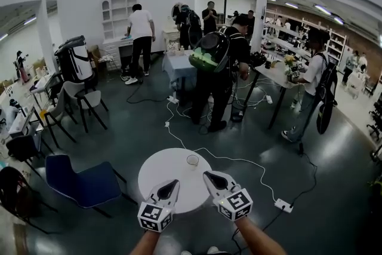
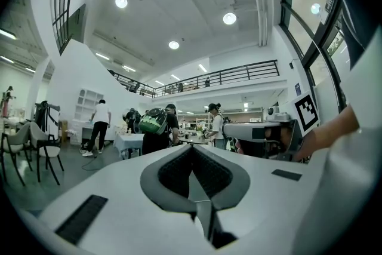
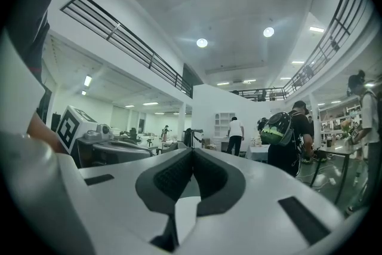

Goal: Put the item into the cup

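Round white table [image 1: 158, 176] sits low in the frame's centre; the clear cup [image 1: 192, 159] stands on its upper right part. Below the cup, the left gripper [image 1: 172, 186] and right gripper [image 1: 210, 177] hover over the table's lower edge, jaws pressed together.

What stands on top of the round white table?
Only a small clear cup shows, near the table's far edge. The shut left gripper and right gripper cover part of the near edge; anything under them is hidden.
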The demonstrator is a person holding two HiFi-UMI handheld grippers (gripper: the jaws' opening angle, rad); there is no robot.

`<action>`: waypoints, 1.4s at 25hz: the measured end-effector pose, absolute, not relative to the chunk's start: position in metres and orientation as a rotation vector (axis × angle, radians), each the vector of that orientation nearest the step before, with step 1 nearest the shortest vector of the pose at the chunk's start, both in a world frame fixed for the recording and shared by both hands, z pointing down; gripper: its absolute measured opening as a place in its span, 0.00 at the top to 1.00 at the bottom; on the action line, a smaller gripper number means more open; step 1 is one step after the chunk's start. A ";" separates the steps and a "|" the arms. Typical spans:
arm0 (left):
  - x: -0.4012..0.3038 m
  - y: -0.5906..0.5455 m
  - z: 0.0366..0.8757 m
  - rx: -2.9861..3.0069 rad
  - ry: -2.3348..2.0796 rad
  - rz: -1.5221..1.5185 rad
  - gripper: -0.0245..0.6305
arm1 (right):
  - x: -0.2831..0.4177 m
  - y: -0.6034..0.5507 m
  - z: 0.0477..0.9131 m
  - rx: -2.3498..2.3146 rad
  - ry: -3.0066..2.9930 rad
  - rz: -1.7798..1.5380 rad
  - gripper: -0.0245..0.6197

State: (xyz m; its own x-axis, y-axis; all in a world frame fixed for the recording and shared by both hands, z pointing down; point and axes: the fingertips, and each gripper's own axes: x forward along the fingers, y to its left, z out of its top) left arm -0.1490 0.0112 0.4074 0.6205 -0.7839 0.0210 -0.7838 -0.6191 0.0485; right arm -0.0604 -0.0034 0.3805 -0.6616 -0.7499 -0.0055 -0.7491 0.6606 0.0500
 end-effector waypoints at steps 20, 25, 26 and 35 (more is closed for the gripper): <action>-0.111 0.036 0.393 2.765 -1.430 -0.004 0.94 | -0.021 0.020 0.370 1.209 -2.874 -0.094 0.94; -0.107 0.039 0.390 2.762 -1.435 -0.003 0.94 | -0.017 0.022 0.367 1.201 -2.876 -0.093 0.94; -0.105 0.040 0.389 2.762 -1.435 -0.002 0.94 | -0.015 0.023 0.365 1.200 -2.876 -0.093 0.94; -0.093 0.037 0.384 2.750 -1.432 -0.019 0.94 | -0.004 0.021 0.363 1.202 -2.870 -0.079 0.94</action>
State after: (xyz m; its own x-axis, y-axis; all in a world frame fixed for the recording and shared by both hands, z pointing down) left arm -0.0930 0.0366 0.3837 0.5733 -0.8193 0.0082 -0.8188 -0.5726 0.0417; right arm -0.0037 0.0213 0.3634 -0.7016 -0.7125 0.0070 -0.7110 0.7008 0.0581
